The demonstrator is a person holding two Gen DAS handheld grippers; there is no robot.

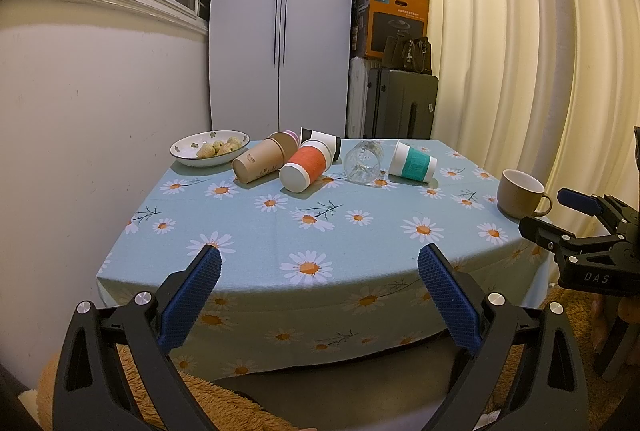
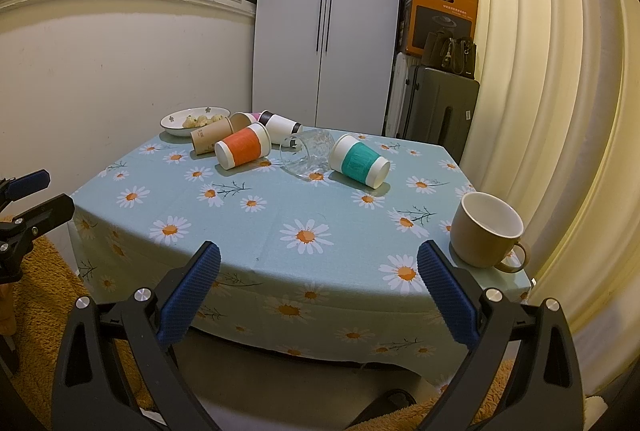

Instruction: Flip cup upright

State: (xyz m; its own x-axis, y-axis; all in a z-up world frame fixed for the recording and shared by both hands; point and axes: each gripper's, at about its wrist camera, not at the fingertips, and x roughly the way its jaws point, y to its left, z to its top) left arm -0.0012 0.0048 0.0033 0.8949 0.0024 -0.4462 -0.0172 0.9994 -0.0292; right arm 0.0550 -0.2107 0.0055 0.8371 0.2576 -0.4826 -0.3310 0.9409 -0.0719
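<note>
Several cups lie on their sides at the far side of the table: a brown paper cup [image 1: 258,163] [image 2: 210,139], an orange-sleeved cup [image 1: 306,167] [image 2: 242,150], a white cup with a black band [image 1: 322,142] [image 2: 280,127], a clear glass [image 1: 363,161] [image 2: 306,153] and a teal-sleeved cup [image 1: 413,163] [image 2: 359,161]. A tan mug [image 1: 520,194] [image 2: 486,230] stands upright at the right edge. My left gripper [image 1: 319,267] is open and empty before the table's front edge. My right gripper [image 2: 319,265] is open and empty, near the mug.
A white bowl of snacks [image 1: 210,148] [image 2: 194,121] sits at the far left. The table wears a blue daisy cloth [image 1: 360,239] [image 2: 256,231]. A wall stands to the left, curtains to the right, a wardrobe and suitcases behind.
</note>
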